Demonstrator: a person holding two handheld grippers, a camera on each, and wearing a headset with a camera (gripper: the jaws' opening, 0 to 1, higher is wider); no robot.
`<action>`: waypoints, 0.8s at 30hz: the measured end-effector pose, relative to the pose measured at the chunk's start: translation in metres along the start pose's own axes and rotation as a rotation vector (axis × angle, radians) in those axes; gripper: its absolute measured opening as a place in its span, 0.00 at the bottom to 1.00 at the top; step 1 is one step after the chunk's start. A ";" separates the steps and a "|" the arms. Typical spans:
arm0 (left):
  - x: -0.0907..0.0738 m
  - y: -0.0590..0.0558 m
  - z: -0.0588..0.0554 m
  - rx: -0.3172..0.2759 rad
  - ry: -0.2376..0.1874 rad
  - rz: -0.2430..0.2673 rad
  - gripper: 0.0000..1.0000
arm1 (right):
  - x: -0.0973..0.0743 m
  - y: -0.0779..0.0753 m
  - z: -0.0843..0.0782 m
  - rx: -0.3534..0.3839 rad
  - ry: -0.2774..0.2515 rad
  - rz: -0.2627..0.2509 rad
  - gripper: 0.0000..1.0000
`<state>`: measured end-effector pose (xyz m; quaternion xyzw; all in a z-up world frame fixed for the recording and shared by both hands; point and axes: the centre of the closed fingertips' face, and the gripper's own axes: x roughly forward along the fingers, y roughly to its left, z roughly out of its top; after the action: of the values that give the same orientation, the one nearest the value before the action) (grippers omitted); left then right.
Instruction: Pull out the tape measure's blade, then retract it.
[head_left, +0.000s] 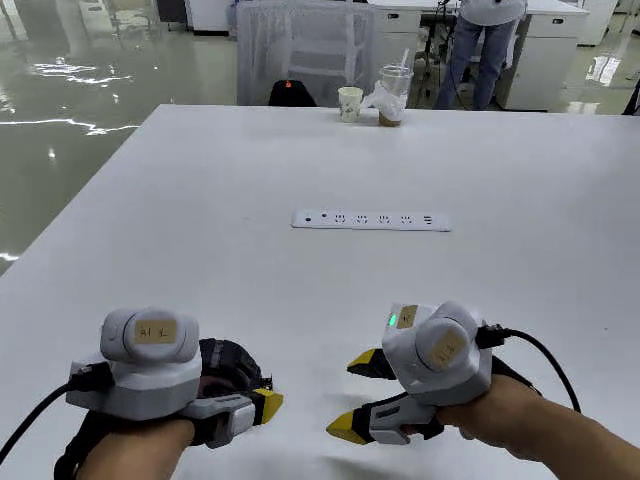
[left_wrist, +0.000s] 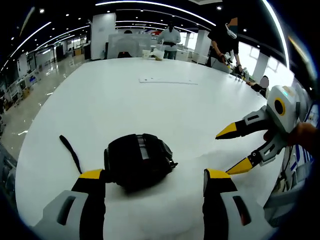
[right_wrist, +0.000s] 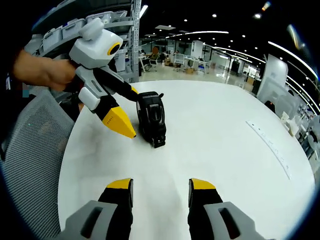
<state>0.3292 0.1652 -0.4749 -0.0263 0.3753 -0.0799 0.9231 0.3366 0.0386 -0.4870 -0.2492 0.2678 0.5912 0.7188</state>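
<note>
Two tongs gape apart: left tongs flank the black tape measure, right tongs empty; left gripper view reveals its strap.

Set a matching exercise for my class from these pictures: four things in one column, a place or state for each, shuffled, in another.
Things:
1 tape measure
2 power strip
3 paper cup
4 right tool

Places or states:
A at the far edge of the table
B between the open jaws of the left tool
C open, holding nothing
D flat at mid-table

Pairs: 1-B, 2-D, 3-A, 4-C.
</note>
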 end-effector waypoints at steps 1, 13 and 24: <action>-0.002 0.000 -0.001 0.007 0.001 -0.003 0.77 | -0.003 0.000 -0.001 0.007 -0.001 -0.006 0.42; -0.022 0.002 -0.021 0.056 0.018 -0.034 0.80 | -0.030 0.001 -0.011 0.051 -0.026 -0.098 0.52; -0.037 -0.003 -0.033 0.078 -0.013 -0.090 0.85 | -0.057 0.012 -0.029 0.129 -0.039 -0.165 0.64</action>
<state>0.2793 0.1685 -0.4727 -0.0078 0.3646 -0.1356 0.9212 0.3137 -0.0199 -0.4702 -0.2119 0.2702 0.5163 0.7846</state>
